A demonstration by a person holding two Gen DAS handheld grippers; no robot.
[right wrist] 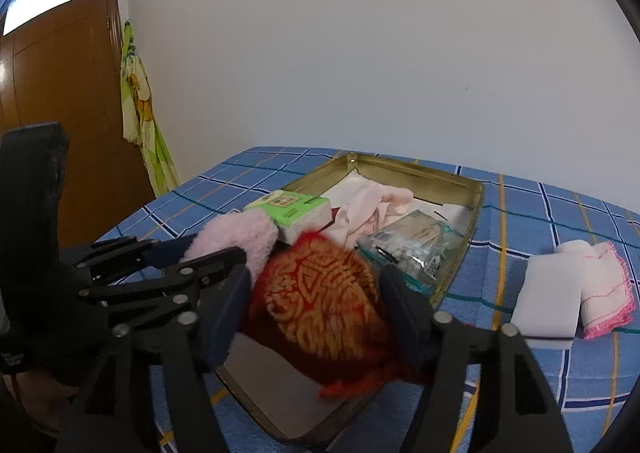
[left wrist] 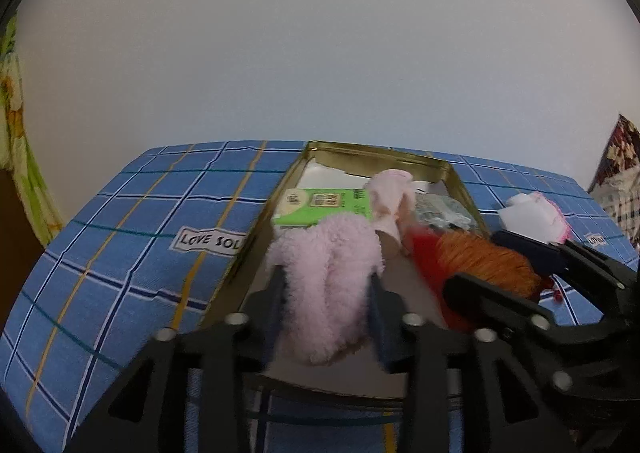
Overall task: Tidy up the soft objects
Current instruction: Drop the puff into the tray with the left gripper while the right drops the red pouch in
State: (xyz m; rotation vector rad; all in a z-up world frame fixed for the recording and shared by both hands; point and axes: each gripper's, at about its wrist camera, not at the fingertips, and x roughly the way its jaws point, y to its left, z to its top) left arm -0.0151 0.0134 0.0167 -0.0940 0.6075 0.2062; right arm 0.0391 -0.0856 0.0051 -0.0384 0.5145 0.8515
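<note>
Both sets of fingers stand partly spread over the near end of the tin: the left gripper [left wrist: 326, 305] has the fluffy pink item [left wrist: 328, 277] between its jaws, the right gripper [right wrist: 316, 305] the red and gold pouch [right wrist: 328, 301], and in neither view can I tell whether the pads are pressing or have let go. Largest in the scene is the blue checked bedcover [left wrist: 120, 233], and on it lies the open gold tin [right wrist: 472, 197], where both soft things sit at the near end. Further back in the tin are a green tissue pack [right wrist: 292, 209], a pale pink cloth [right wrist: 372, 205] and a clear bag of cotton swabs [right wrist: 416, 245]. Outside it, to the right on the cover, lie a white folded cloth [right wrist: 548, 293] and a pink-edged cloth [right wrist: 608, 285] side by side. My reading is that the step in hand is setting these two items down in the tin. Next, both grippers need to draw back cleanly without snagging the fluff or the pouch's red tassel [right wrist: 340, 389], then the right one could go for the two cloths left on the cover.
</note>
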